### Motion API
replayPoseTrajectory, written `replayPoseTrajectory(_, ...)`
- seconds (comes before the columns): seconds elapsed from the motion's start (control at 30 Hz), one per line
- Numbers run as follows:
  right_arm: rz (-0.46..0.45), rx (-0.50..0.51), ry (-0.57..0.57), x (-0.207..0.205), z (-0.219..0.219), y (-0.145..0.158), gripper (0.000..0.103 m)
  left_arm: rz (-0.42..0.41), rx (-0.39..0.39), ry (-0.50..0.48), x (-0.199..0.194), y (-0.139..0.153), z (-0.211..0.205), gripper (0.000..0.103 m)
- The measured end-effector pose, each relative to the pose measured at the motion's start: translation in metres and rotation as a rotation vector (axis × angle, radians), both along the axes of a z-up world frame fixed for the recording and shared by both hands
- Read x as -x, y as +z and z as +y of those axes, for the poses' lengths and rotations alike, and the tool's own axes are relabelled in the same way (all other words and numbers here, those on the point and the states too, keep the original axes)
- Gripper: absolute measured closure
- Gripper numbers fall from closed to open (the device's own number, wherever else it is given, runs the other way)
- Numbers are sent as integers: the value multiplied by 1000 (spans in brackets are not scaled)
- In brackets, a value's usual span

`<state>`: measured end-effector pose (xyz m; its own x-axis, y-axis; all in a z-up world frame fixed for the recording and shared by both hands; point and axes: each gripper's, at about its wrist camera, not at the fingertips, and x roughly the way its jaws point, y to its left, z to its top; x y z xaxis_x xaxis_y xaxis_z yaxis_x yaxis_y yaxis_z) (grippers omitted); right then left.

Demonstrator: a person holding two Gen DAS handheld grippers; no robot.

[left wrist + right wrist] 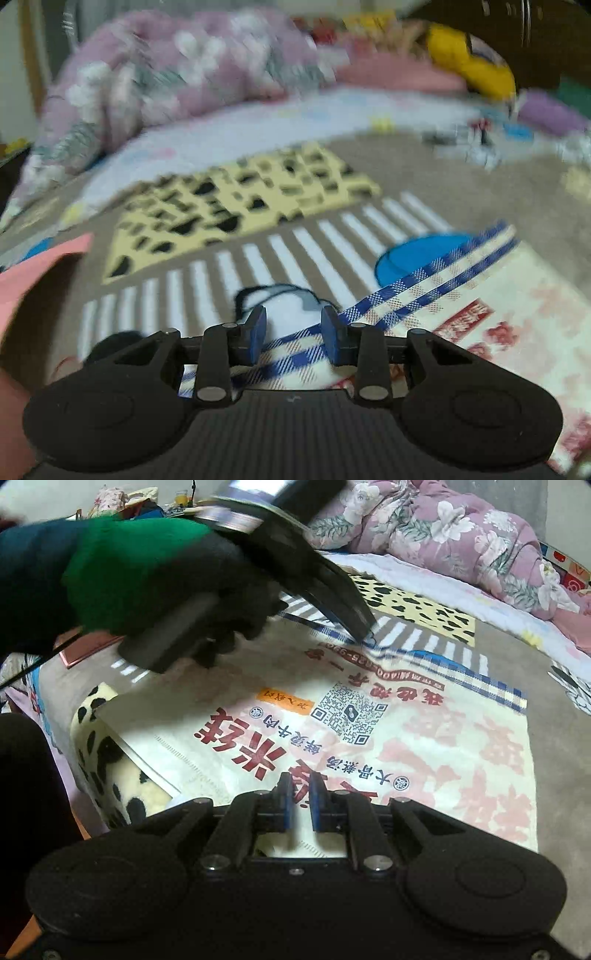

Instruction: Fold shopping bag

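Note:
The shopping bag (406,738) lies flat on the bed, cream with red characters, a QR code and a blue plaid rim (443,273). My right gripper (300,797) is at its near edge, pads almost together and pinching the fabric. A gloved hand in a green sleeve (140,572) holds my left gripper (364,635), whose tips are at the bag's far plaid rim. In the blurred left wrist view the left gripper (294,332) has its blue pads apart. The plaid rim runs beneath them without being pressed.
The bag rests on a grey blanket with white stripes (258,266) and a yellow-and-black spotted patch (240,199). A pink floral quilt (461,535) is heaped at the back. A cow-print cushion (107,760) sits at the near left edge. A yellow plush (472,66) lies far right.

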<state>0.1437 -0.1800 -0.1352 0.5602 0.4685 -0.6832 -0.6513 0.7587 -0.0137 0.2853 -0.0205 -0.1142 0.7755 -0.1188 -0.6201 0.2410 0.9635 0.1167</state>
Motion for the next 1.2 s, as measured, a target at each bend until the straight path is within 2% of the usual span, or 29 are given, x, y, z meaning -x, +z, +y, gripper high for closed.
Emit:
replayPoseTrajectory(0.07,24,-8,4,-1,-1,4,91,-13,11,-42,31,4,1,71)
replayPoseTrajectory(0.13,65,-38,5,-5,-4,13,91,6,-28,-95,53,-2,-4,71)
replayPoseTrajectory(0.2,45,-59,-24,-14,-9,25,91,12,-58,-103,69,-10,-6,71)
replayPoseTrajectory(0.27,20,-52,-63,-33,-13,34,91,8,-16,-96,74,-11,-1,71)
replayPoseTrajectory(0.37,12,-48,-114,-71,-14,38,91,1,19,-80,68,-7,0,71)
replayPoseTrajectory(0.53,59,-91,-166,-141,-4,33,91,16,42,-93,27,-9,-7,71)
replayPoseTrajectory(0.63,117,-94,-189,-170,3,14,91,32,-22,-100,11,-22,-15,72)
replayPoseTrajectory(0.67,123,-85,-184,-173,4,6,92,35,-42,-93,7,-25,-16,70)
replayPoseTrajectory(0.7,104,-86,-173,-173,3,1,98,36,-45,-79,5,-26,-12,70)
replayPoseTrajectory(0.83,65,-47,-161,-167,-13,1,101,40,-6,-39,8,-28,17,70)
replayPoseTrajectory(1.0,71,-109,-242,-166,-60,-4,103,38,39,40,22,-29,54,70)
replayPoseTrajectory(1.2,-4,2,-290,-145,-75,6,103,57,-34,90,34,-16,57,70)
